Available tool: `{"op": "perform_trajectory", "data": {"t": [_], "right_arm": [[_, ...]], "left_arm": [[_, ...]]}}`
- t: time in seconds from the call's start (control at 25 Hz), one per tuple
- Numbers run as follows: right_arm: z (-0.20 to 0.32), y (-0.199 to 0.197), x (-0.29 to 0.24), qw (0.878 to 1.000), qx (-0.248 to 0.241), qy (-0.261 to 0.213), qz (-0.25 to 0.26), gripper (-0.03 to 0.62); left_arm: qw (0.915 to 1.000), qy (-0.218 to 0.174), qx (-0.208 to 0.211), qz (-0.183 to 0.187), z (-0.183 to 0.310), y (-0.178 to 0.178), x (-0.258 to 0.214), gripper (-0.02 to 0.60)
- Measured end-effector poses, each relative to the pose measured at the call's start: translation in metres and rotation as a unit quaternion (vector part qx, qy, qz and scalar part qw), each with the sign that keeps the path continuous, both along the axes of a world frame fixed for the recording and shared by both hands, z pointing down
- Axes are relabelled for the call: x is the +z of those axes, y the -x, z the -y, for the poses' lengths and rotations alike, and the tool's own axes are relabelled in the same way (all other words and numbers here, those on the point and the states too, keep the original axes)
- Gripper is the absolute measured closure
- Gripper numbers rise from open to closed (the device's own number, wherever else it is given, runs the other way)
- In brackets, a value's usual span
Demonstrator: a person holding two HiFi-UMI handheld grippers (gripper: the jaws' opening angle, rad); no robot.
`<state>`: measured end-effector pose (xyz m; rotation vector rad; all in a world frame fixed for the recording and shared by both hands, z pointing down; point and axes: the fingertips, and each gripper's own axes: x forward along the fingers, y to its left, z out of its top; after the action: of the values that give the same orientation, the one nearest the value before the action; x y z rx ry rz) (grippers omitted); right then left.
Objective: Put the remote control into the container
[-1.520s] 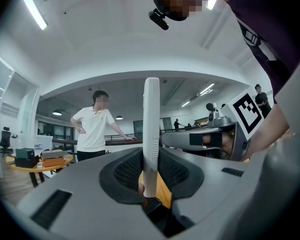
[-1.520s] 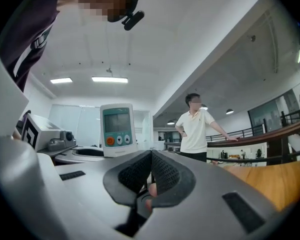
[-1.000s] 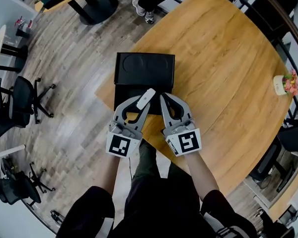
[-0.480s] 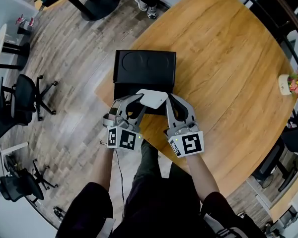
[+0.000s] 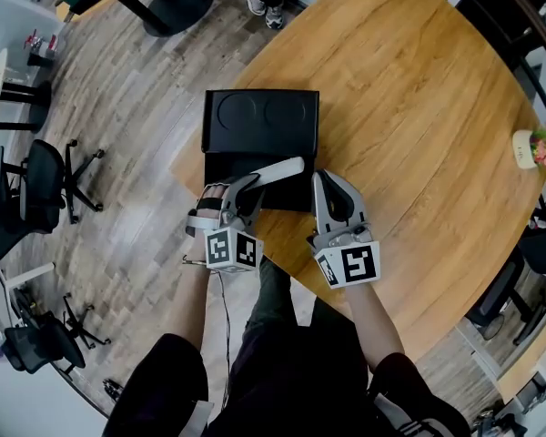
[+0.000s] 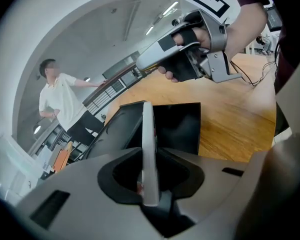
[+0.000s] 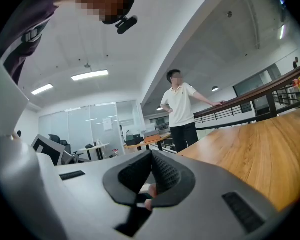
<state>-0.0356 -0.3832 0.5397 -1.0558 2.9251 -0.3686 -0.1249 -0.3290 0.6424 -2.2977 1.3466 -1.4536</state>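
A black container (image 5: 220,164) lies open near the round wooden table's left edge; its far half (image 5: 260,116) has two round recesses. My left gripper (image 5: 251,186) is shut on the white remote control (image 5: 279,170), which lies sideways just above the container's near half. In the left gripper view the remote (image 6: 147,149) stands edge-on between the jaws, with the container (image 6: 177,126) behind it. My right gripper (image 5: 329,186) is shut and empty, beside the container's near right corner; its jaws meet in the right gripper view (image 7: 151,159).
A small flower pot (image 5: 537,149) stands at the table's far right edge. Office chairs (image 5: 36,189) stand on the wooden floor to the left. A person in a white shirt (image 7: 182,109) leans on a railing beyond the table.
The left gripper has rolled over and shifted left, turning the remote from upright to sideways over the container. The right gripper has moved slightly to the right, still shut.
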Motion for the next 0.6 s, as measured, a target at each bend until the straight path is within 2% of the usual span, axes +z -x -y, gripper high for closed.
{"op": "perform_trajectory", "data": {"t": [0.12, 0.28, 0.6], "right_arm": [[0.002, -0.002, 0.001, 1.0, 0.003, 0.002, 0.0, 0.576], [0.005, -0.001, 0.001, 1.0, 0.003, 0.004, 0.004, 0.576], [-0.004, -0.002, -0.034, 1.0, -0.003, -0.005, 0.008, 0.576]], "left_arm": [[1.0, -0.002, 0.0, -0.003, -0.001, 0.0, -0.001, 0.48], [0.9986, -0.047, -0.015, -0.021, 0.005, 0.002, -0.025, 0.482], [0.9939, -0.094, -0.037, -0.045, 0.005, 0.003, -0.085, 0.482]]}}
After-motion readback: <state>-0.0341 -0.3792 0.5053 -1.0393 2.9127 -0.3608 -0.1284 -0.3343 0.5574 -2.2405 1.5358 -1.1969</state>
